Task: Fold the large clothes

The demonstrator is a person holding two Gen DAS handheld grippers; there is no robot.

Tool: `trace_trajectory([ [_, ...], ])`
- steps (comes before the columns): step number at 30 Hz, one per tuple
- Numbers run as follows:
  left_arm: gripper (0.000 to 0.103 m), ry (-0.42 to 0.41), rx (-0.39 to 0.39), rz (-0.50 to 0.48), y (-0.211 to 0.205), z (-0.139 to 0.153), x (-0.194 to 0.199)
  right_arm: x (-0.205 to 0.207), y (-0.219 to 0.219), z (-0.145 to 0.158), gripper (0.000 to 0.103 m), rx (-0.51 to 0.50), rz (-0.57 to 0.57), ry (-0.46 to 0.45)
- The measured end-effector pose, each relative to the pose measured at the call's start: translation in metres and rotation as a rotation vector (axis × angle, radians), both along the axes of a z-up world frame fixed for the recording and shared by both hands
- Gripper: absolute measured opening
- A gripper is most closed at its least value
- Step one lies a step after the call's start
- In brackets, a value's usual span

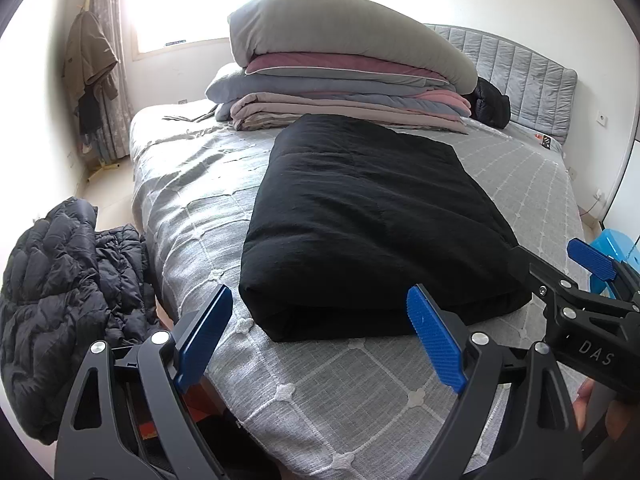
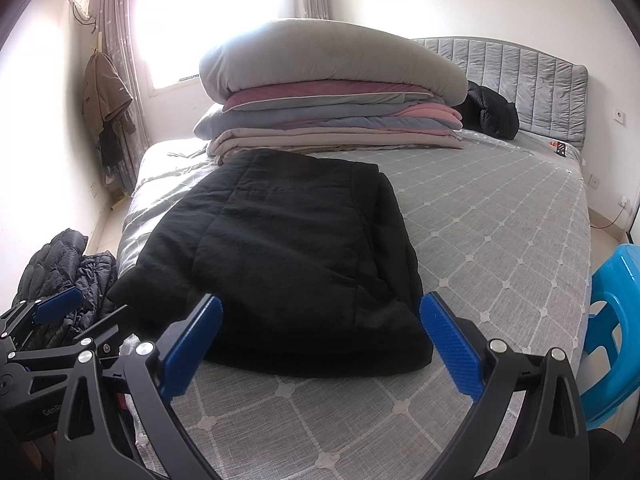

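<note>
black folded coat [image 1: 360, 236] flat on grey bed [image 1: 200, 216], just ahead of left gripper [image 1: 320, 334] and right gripper [image 2: 322, 338], both spread wide, empty.

Both grippers, left [image 1: 320, 334] and right [image 2: 322, 346], have black angular frames, silver round screws and blue ribbed pads [image 1: 434, 344]. The right one bears white "DAS" lettering.
</note>
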State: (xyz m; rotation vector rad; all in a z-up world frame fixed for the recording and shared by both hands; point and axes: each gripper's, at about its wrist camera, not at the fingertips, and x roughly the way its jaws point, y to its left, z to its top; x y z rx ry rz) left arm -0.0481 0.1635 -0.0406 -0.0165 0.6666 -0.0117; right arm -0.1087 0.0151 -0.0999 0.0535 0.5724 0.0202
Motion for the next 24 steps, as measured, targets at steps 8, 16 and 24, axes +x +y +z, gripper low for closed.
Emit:
trace_trajectory([
  [8, 0.085, 0.000, 0.001, 0.001, 0.0006, -0.0004, -0.0004, 0.0006, 0.0006, -0.0007, 0.096, 0.001, 0.004, 0.003],
  [16, 0.085, -0.001, 0.005, 0.002, 0.0007, -0.0001, -0.0012, 0.0020, 0.0008, -0.0024, 0.096, 0.006, 0.007, 0.008],
  [24, 0.086, -0.001, 0.011, 0.006, 0.0010, 0.0009, -0.0005, 0.0030, 0.0014, -0.0036, 0.096, 0.004, 0.011, 0.009],
])
